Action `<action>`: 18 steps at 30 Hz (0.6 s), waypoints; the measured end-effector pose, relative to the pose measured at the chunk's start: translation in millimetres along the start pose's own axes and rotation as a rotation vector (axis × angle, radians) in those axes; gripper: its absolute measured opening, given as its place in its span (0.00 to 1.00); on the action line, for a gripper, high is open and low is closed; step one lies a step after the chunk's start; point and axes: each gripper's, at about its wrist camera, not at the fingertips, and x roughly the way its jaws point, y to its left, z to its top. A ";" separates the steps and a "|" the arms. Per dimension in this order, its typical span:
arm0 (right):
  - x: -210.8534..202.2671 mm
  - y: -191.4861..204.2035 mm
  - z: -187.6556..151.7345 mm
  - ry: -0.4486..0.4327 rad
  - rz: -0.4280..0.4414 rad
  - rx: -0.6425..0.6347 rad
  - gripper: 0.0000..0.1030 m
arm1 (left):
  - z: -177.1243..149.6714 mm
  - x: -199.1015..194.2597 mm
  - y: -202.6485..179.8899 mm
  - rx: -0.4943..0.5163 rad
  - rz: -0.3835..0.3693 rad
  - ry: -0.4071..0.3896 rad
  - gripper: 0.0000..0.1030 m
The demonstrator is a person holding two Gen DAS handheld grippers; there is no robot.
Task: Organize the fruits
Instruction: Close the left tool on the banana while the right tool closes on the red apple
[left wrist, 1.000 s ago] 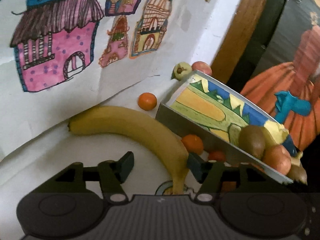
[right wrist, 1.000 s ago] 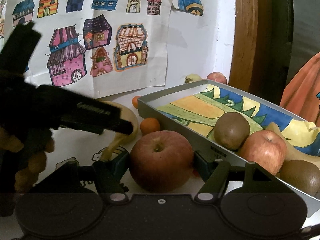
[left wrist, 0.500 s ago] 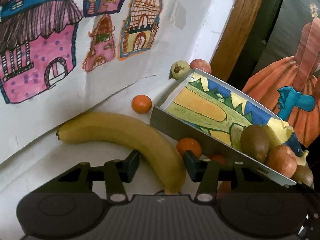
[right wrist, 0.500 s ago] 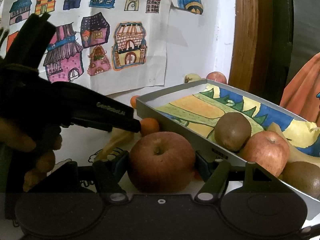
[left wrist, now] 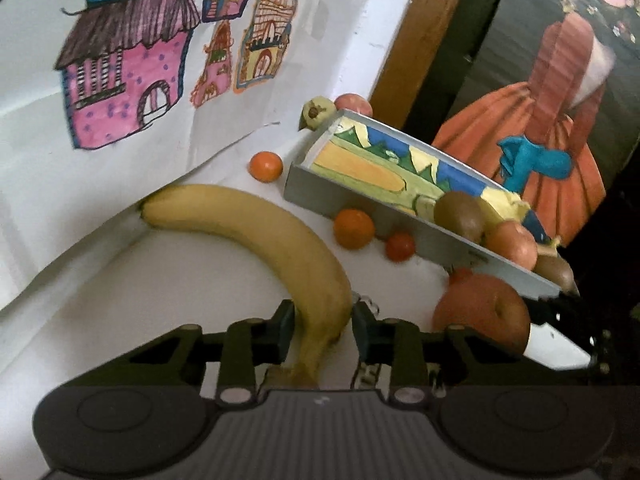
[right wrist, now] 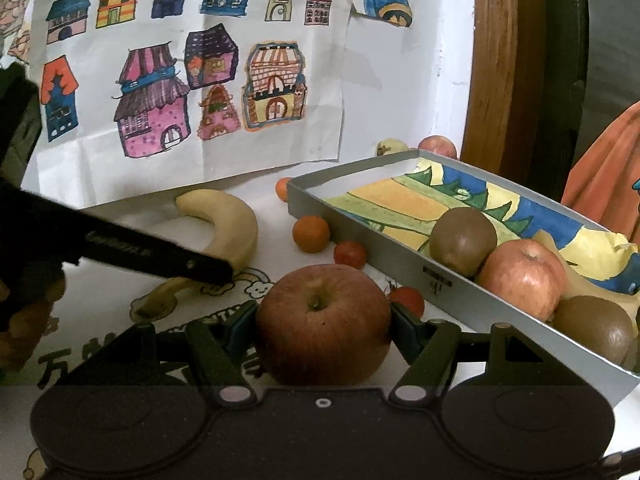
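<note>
A long yellow banana [left wrist: 260,232] lies on the white table. My left gripper [left wrist: 322,324] is shut on the banana near its stem, a pad pressing each side. In the right wrist view my right gripper [right wrist: 320,328] is shut on a large red apple [right wrist: 323,324], with both fingers against its sides. The left view shows that apple [left wrist: 484,312] just in front of the tray. The grey tray [right wrist: 360,236] has a coloured drawing as a liner. It holds two kiwis [right wrist: 464,240] and a smaller apple [right wrist: 524,276] at its near end.
Small oranges [left wrist: 354,229] [left wrist: 266,166] and a cherry tomato [left wrist: 400,247] lie loose beside the tray wall [left wrist: 320,196]. A greenish fruit [left wrist: 318,111] and a red one [left wrist: 354,104] sit behind it. A wall with house drawings [right wrist: 192,92] stands close behind.
My left gripper has moved in over the banana's stem end, and its fingers have closed from wide apart onto the banana. The right gripper still grips the apple, almost unmoved.
</note>
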 end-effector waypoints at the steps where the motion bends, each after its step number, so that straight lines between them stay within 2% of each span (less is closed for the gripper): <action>1: -1.0 0.9 -0.6 0.000 0.001 0.000 0.69 | -0.9 -1.1 -0.9 0.010 0.005 0.001 0.34; 4: -1.0 2.4 -0.9 0.001 -0.004 0.000 0.69 | -0.7 -2.6 -4.8 0.030 0.045 -0.015 0.45; 6: -0.9 2.4 -0.7 0.001 -0.002 0.001 0.69 | 4.1 -1.1 -7.2 0.012 0.060 -0.032 0.56; 9: -1.1 2.3 -0.9 0.001 0.001 0.006 0.69 | 15.0 5.6 -12.6 -0.023 0.082 -0.066 0.68; 14: -0.4 -0.5 -0.5 0.001 0.008 0.017 0.69 | 31.6 33.2 -24.4 -0.095 0.201 -0.051 0.69; 16: -0.5 -1.1 -0.6 0.000 0.008 0.017 0.69 | 34.3 42.6 -27.6 -0.122 0.241 -0.050 0.72; 18: -0.3 -2.3 -0.6 0.000 0.010 0.021 0.69 | 34.4 48.0 -29.8 -0.131 0.255 -0.058 0.80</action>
